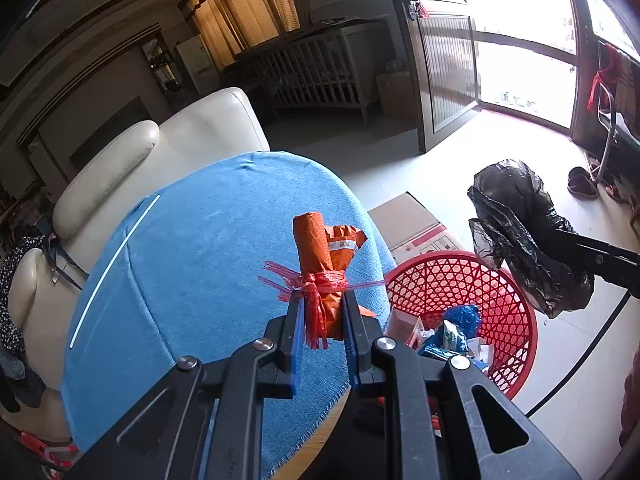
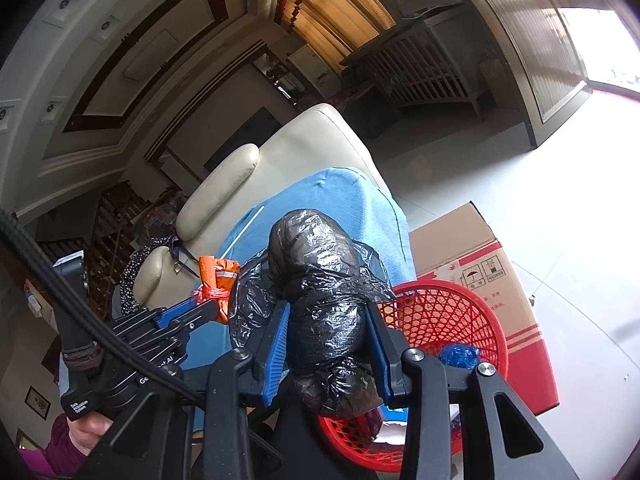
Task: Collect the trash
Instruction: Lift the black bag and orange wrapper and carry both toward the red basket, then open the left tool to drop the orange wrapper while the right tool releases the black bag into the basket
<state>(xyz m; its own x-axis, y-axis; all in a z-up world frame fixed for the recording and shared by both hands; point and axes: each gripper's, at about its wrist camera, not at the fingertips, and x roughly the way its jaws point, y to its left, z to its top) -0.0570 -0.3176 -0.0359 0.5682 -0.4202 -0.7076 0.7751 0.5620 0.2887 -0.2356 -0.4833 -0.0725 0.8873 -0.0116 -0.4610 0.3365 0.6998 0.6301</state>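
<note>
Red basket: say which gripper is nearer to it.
Right. The right gripper, shut on the black bag, hangs over the red basket's rim. The left gripper, shut on the orange bundle, is over the blue cloth beside it.

We see a crinkled, glossy black plastic bag [image 2: 320, 300] and a matt orange plastic roll [image 1: 320, 256] bound with red plastic string [image 1: 320, 280]. The surface wears rough blue woven cloth [image 1: 192, 272]. The red basket [image 1: 500, 320] is shiny latticed plastic, the armchair [image 1: 192, 136] smooth cream leather.
</note>
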